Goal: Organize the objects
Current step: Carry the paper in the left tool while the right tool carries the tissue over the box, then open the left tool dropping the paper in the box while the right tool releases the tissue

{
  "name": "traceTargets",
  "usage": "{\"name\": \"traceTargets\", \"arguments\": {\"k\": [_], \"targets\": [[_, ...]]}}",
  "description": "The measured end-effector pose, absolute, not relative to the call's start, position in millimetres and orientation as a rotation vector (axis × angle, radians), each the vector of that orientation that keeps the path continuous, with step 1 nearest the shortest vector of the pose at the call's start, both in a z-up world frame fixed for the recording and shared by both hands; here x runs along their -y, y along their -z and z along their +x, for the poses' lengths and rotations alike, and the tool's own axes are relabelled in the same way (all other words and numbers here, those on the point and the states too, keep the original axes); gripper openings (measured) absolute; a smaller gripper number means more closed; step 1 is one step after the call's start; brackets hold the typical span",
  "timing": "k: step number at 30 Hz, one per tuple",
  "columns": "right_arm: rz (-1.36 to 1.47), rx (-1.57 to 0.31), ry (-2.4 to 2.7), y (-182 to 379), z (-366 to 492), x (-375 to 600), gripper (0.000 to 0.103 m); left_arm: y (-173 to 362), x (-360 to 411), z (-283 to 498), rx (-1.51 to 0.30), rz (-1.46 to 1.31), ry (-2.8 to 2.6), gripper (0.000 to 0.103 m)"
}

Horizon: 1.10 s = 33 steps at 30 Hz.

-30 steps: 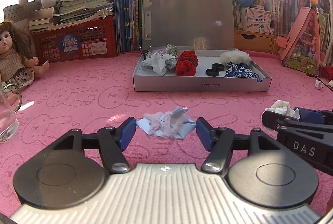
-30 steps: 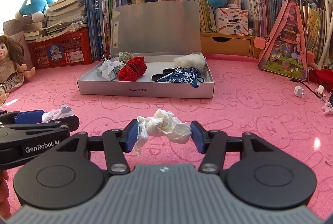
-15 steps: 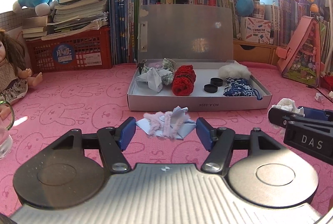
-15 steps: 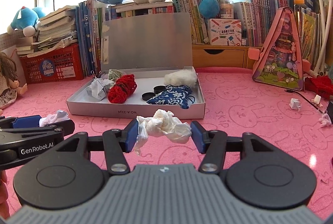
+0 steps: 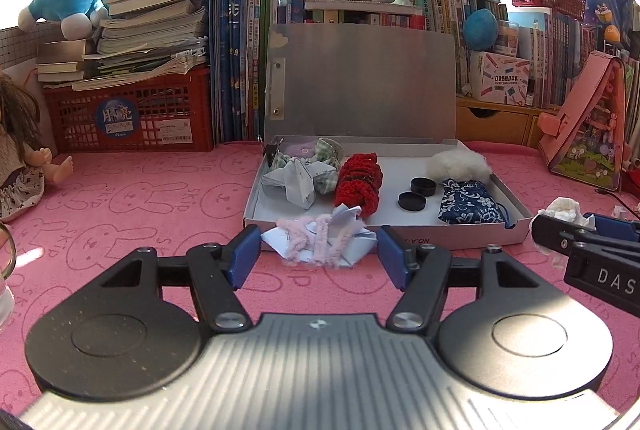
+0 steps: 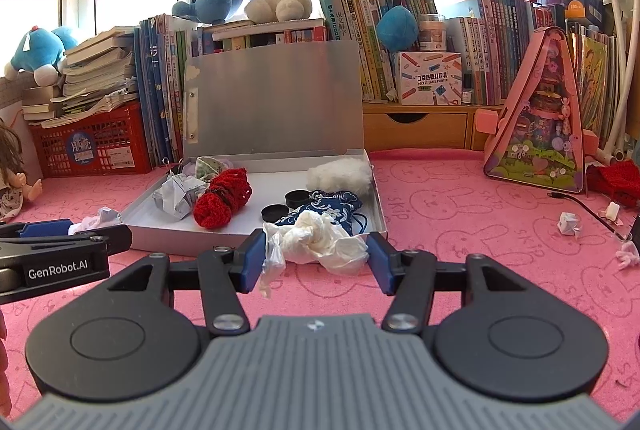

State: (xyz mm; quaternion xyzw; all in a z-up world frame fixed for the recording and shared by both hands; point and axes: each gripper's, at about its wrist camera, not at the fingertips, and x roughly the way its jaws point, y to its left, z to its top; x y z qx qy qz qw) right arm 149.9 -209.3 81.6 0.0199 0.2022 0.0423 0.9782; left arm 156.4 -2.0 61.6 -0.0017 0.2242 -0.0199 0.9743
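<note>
A: How close is the box?

B: The grey box [image 5: 460, 240] lies lid up on the pink mat [image 5: 132, 214], its front wall just beyond both loads, open mat either side.

A: The grips?

B: The left gripper [image 5: 319, 253] clamps a folded paper with fuzzy pink pipe cleaner [image 5: 320, 242]; the right gripper [image 6: 317, 257] squeezes a crumpled white tissue [image 6: 320, 240]

Right gripper [image 6: 316, 256] clamping crumpled white tissue wad [image 6: 320, 244] between blue pads, hovering over pink mat [image 6: 460, 230] just before open grey box [image 6: 378, 206]. Box holding folded paper [image 6: 176, 194], red crochet piece [image 6: 222, 198], two black caps [image 6: 286, 204], blue floral pouch [image 6: 324, 206], white fluff [image 6: 340, 172]. Left gripper [image 6: 86, 228] poking in at left edge, gripping something pale.
</note>
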Motion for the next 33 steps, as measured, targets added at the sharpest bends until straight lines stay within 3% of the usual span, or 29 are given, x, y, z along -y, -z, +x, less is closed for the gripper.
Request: {"name": "traceTargets", "arguments": {"k": [33], "targets": [[0.112,-0.478,-0.221,-78,264,206,0.06,-56,5,279,-0.478,-0.022,0.033,0.069]]}}
